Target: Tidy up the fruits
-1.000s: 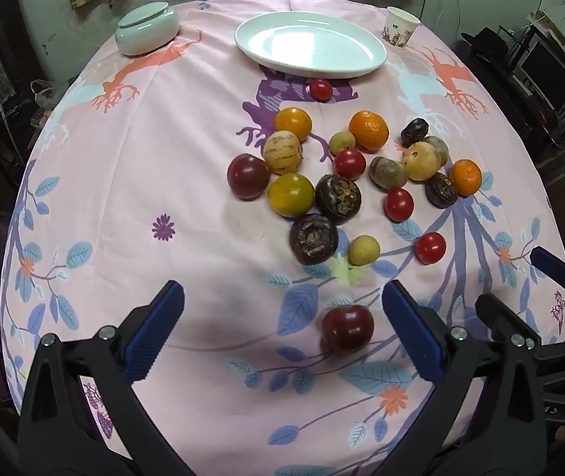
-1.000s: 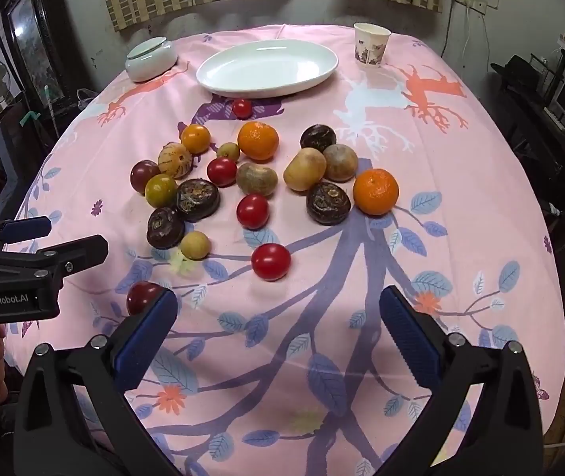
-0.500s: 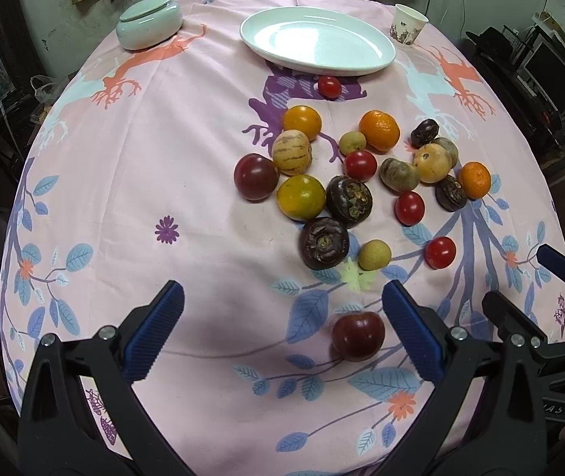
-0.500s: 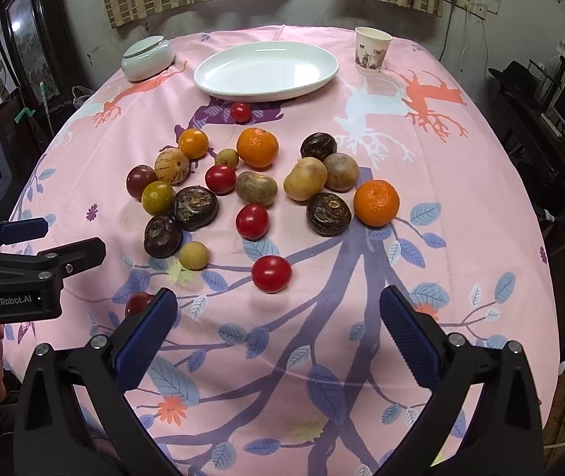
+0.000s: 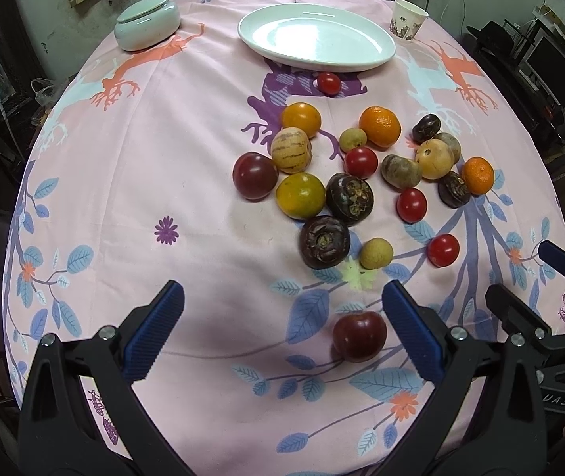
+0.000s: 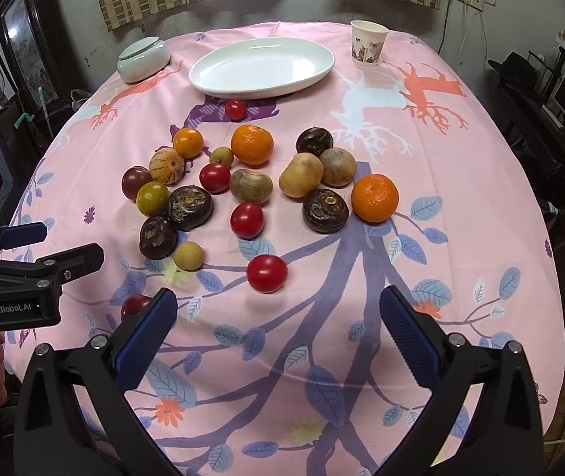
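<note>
- over the last second the left gripper has drawn back toward the near edge of the surface; the dark red plum, the landmark here, now shows lower and larger between its fingers, close to the right-hand one.
- the left gripper is spread wide and holds nothing; the plum rests on the cloth untouched.
- the right gripper is also wide apart and empty, and has pulled back a little too; the red tomato lies just beyond its fingers, to the right of the plum.
- the rest of the fruit has not shifted: it lies loose in a cluster beyond the plum.
- the white plate, far beyond the plum, holds nothing, so by my reading no sorting has begun; the plum looks the likeliest first pick for the left gripper.
</note>
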Demonstrator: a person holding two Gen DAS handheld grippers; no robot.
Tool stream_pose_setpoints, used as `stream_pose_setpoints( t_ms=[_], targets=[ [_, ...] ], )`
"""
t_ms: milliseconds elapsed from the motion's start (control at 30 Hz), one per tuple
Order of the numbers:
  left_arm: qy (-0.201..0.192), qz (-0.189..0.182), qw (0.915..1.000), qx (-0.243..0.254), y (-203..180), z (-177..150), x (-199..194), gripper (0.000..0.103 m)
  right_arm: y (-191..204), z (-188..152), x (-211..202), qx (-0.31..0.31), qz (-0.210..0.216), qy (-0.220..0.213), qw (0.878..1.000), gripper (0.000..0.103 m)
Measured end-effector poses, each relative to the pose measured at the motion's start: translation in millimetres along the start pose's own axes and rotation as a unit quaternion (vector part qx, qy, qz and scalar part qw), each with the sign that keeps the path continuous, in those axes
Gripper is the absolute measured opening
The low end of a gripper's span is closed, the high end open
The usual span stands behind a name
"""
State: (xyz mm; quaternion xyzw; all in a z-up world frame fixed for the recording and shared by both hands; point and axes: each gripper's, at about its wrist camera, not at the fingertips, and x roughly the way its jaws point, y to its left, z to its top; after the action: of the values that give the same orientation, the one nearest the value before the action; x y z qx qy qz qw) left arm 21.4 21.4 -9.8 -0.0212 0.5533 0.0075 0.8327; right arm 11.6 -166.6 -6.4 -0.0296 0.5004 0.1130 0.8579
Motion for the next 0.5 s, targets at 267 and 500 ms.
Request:
stream_pose_setpoints(
  t_ms=[267,500],
  targets=[
    [0.003,0.000,1.0000,-0.001,3.2,1.4,0.8,0.101,-0.2,0.0,0.2,0.000,0.000,0.000,1.000,0.102],
    [0.003,0.000,1.0000,-0.001,3.2,1.4,1.1,0.101,1.2,-1.6,2.5,0.000,0.003,0.002,1.000,0.102]
  ],
)
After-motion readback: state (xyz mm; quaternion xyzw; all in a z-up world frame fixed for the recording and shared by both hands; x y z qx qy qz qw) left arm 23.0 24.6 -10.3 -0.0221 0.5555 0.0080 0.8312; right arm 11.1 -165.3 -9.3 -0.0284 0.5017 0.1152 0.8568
